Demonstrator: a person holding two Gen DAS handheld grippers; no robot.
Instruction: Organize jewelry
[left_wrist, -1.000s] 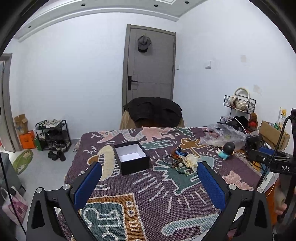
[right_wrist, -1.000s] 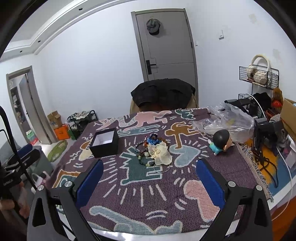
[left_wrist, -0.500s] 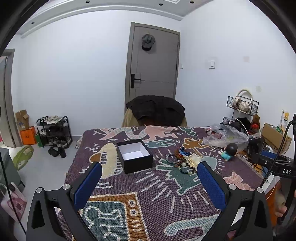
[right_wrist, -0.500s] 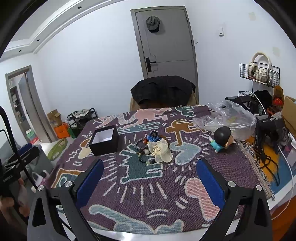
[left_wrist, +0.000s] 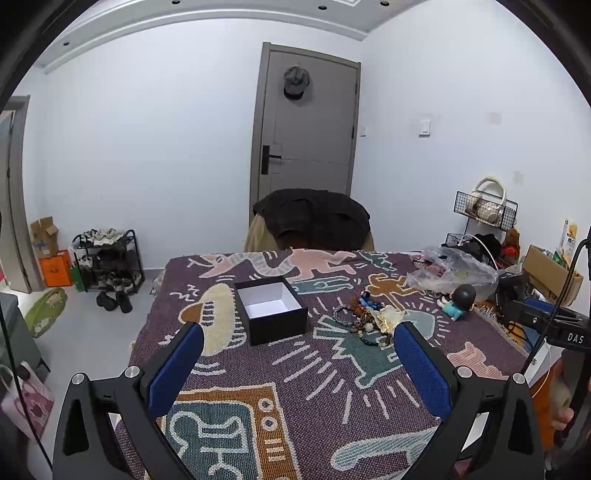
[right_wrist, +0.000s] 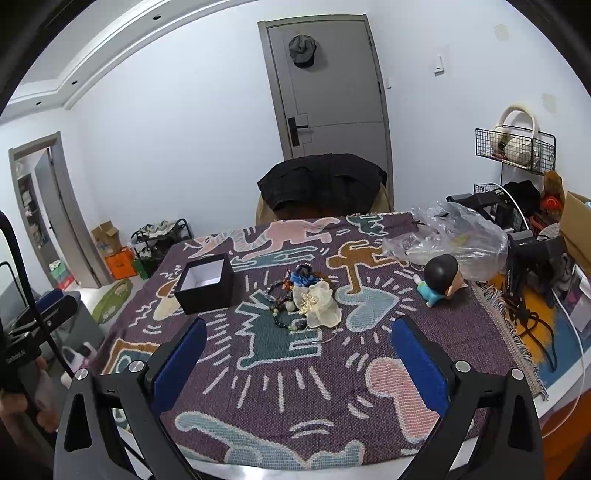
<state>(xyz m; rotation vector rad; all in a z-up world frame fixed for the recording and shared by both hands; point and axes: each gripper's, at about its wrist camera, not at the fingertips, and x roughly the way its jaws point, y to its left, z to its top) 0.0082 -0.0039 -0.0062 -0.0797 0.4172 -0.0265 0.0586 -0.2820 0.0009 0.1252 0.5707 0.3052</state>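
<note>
Left wrist view looks over a table covered by a purple woven cloth (left_wrist: 295, 373) patterned with cartoon figures in pink, teal, orange and cream. Beyond the far edge stands a chair draped with a dark jacket (left_wrist: 314, 218), and behind it a grey door (left_wrist: 306, 136) with a cap (left_wrist: 296, 82) hanging on it. A shoe rack (left_wrist: 107, 258) sits against the wall to the left, and a wire shelf (left_wrist: 484, 210) stands at the right.

On the cloth, a crumpled clear plastic bag (right_wrist: 454, 232) lies toward the far right edge. A black box (left_wrist: 270, 310) with a white lining stands open, lid off, left of centre; its inside looks bare. Just to its right, apart from it, lies the jewelry pile (left_wrist: 365, 317): beaded bracelets in dark and mixed colours, a blue piece at the far end, and a cream fabric flower (right_wrist: 317, 302) resting on the beads. A small round-headed figurine (right_wrist: 439, 277) in teal clothes lies on its side between the pile and the bag.

Both tools hover above the near part of the table. The left gripper (left_wrist: 297, 354) has its blue-padded jaws spread wide with nothing between them. The right gripper (right_wrist: 295, 350) is likewise spread wide and holds nothing, its gap framing the jewelry pile farther back.
</note>
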